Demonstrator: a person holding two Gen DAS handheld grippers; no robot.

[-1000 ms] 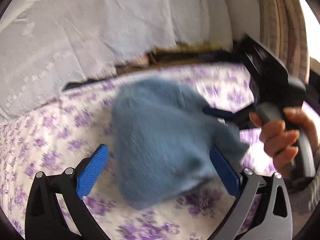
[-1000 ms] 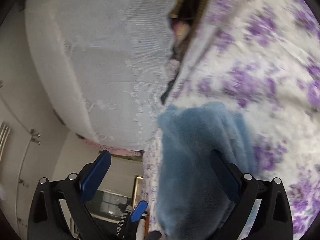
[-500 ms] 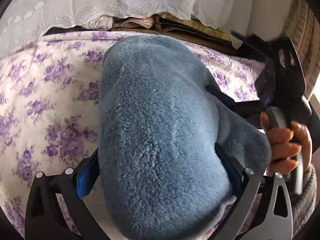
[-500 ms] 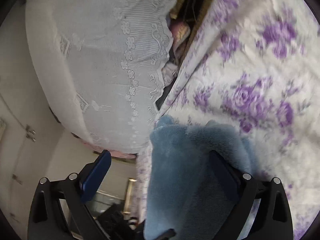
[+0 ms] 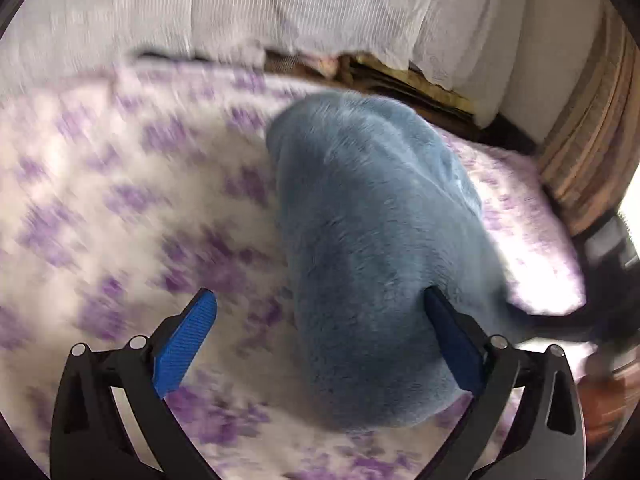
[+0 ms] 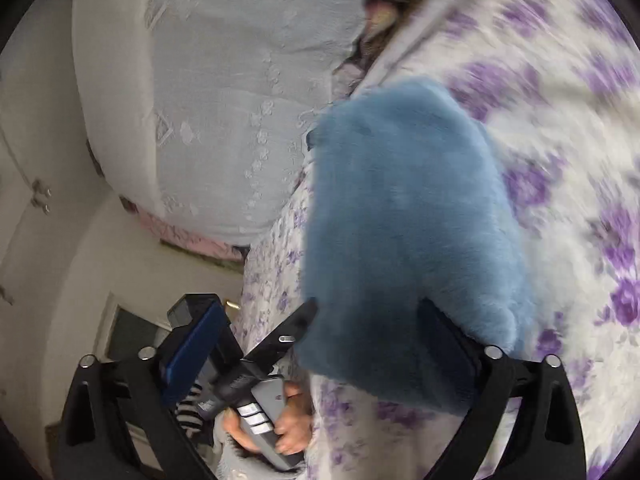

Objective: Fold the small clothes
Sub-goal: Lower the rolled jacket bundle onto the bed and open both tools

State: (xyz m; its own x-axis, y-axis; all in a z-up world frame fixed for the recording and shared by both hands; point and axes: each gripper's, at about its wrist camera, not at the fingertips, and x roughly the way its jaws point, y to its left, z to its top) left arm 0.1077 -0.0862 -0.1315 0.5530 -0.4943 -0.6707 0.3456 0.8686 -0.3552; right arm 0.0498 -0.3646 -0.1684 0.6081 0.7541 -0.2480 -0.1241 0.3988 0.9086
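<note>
A bed (image 5: 120, 200) under a purple-flowered sheet carries the blue fleece garment (image 5: 380, 260), bunched in a long mound. Both claws stand apart: the left claw (image 5: 320, 332) has the fleece against its right pad only, while the right claw (image 6: 320, 344), its jaws having just closed slightly, straddles the garment's near end without clamping it.

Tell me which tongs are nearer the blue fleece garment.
Left and right alike: both touch it. The left tongs straddle the blue fleece garment, open, its side against one pad. The right tongs do likewise, jaws just closing slightly.
</note>
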